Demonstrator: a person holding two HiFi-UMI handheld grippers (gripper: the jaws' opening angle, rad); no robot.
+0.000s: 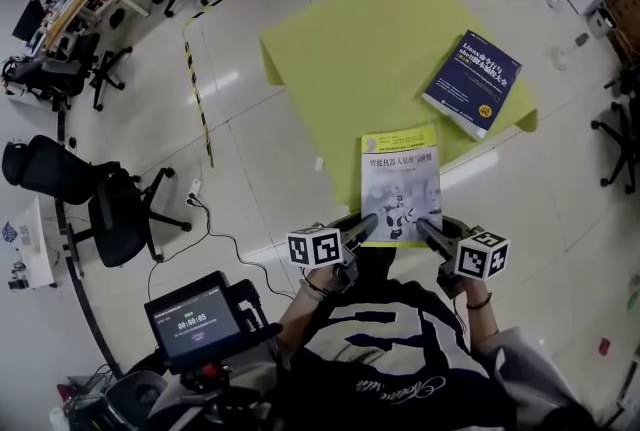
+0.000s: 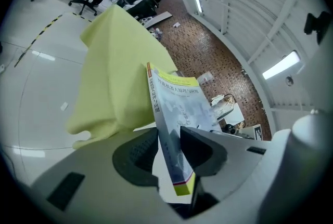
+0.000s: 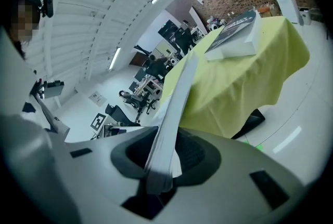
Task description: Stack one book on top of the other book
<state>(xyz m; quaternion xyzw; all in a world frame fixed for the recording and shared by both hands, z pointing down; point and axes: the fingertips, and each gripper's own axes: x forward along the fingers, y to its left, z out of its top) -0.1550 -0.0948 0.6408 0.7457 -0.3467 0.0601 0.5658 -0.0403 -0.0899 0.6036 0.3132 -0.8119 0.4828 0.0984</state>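
Clamping near corners of the grey book point(image 1: 400, 181), left claw point(image 1: 366, 225) and right claw point(image 1: 424, 229) hold it by the table point(image 1: 350, 39) edge.

2 bks point(image 1: 400, 181) point(image 1: 472, 82), 2 tools point(image 1: 372, 222) point(image 1: 422, 227), 1 yellow-draped tbl point(image 1: 350, 39).

Between the left gripper point(image 1: 366, 224) and the right gripper point(image 1: 428, 230), the white-and-yellow book point(image 1: 401, 184) bears a Chinese title beginning "智能机器人". Beyond them, the blue book point(image 1: 472, 82) reads "Linux". Left of the left gripper, a screen point(image 1: 193, 324) shows timer digits too small to read surely.
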